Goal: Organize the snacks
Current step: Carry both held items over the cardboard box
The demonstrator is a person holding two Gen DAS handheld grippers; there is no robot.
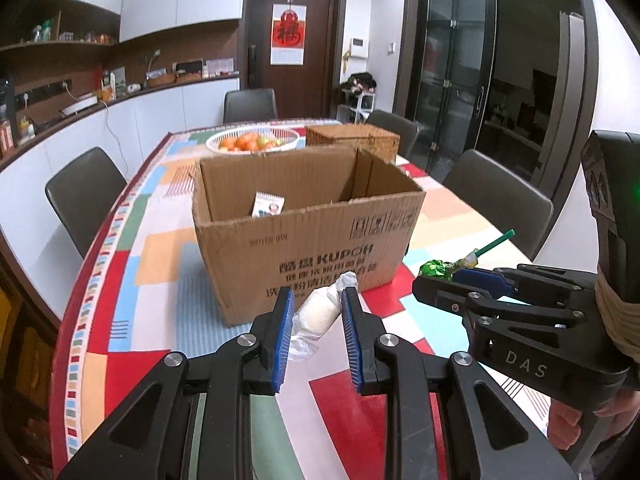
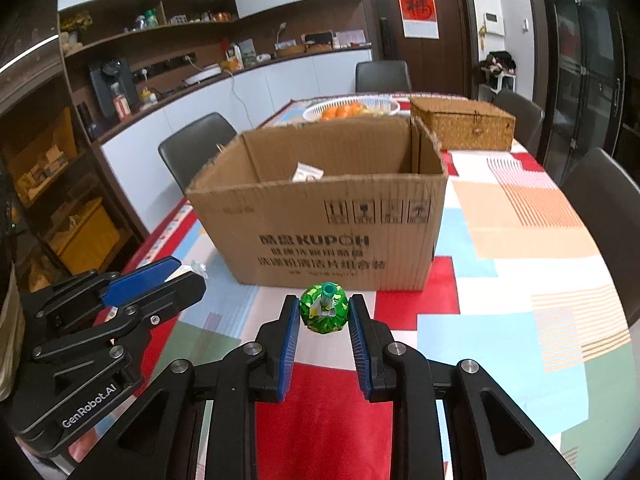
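An open cardboard box [image 1: 304, 236] stands on the patterned table, with a small white snack packet [image 1: 267, 205] inside; the box [image 2: 320, 220] and packet [image 2: 306, 172] also show in the right wrist view. My left gripper [image 1: 317, 300] is shut on a white plastic-wrapped snack [image 1: 320, 312] just in front of the box. My right gripper [image 2: 324, 312] is shut on a green-wrapped lollipop [image 2: 323, 309] with a teal stick pointing forward. In the left wrist view the right gripper [image 1: 460, 276] holds the lollipop [image 1: 434, 269] at the right.
A white basket of oranges [image 1: 252, 141] and a wicker box [image 1: 354, 138] sit behind the cardboard box. Dark chairs [image 1: 82, 196] surround the table with its colourful cloth [image 2: 520, 240]. A counter with clutter runs along the left wall.
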